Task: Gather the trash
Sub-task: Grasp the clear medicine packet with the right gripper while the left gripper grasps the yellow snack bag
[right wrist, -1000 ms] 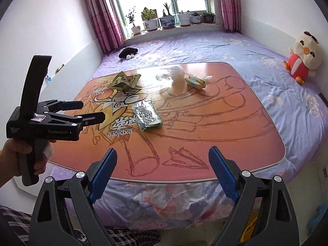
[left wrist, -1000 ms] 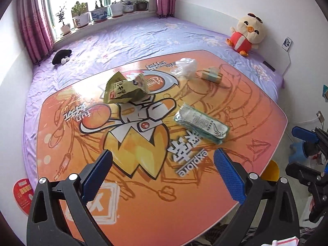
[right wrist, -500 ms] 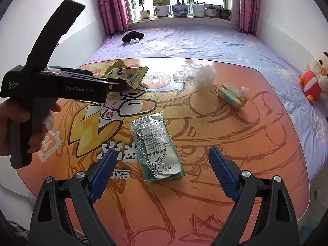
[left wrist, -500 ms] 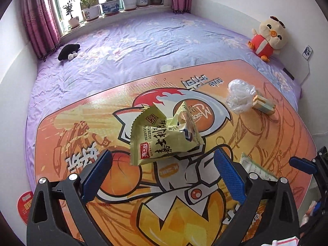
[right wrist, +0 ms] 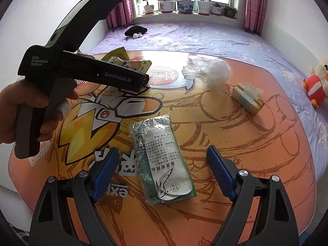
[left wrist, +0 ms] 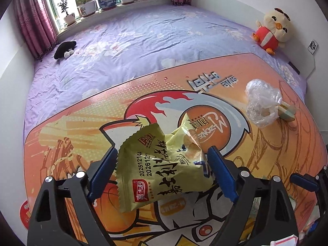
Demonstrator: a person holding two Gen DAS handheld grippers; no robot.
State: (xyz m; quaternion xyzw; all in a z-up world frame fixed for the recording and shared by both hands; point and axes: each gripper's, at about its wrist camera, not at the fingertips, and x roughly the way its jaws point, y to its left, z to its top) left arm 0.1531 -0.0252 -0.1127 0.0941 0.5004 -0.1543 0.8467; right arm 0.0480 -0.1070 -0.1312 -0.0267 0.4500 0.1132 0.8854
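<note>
A yellow-green snack wrapper (left wrist: 164, 174) lies on the orange cartoon table (left wrist: 61, 143). My left gripper (left wrist: 161, 149) straddles it, jaws closing, the blue pads (left wrist: 102, 172) right at the wrapper's two edges without clearly squeezing it. A green-and-clear packet with a white printed card (right wrist: 164, 160) lies on the table between the jaws of my right gripper (right wrist: 162, 149). These jaws are closing too, with a gap left on both sides. The wrapper (right wrist: 123, 61) peeks out behind the left tool's black body (right wrist: 86, 69), which a hand (right wrist: 30, 112) holds.
A crumpled clear plastic bag (left wrist: 262, 104) and a small pale block (left wrist: 287, 112) lie at the table's far right. The table sits on a purple bed (left wrist: 143, 41). A chick plush (left wrist: 270, 28), a black toy (left wrist: 65, 48) and windowsill pots (left wrist: 106, 0) are beyond.
Both grippers came forward and down over the table. The wrapper now sits between the left jaws and the packet between the right jaws. Both pairs of jaws have narrowed a little.
</note>
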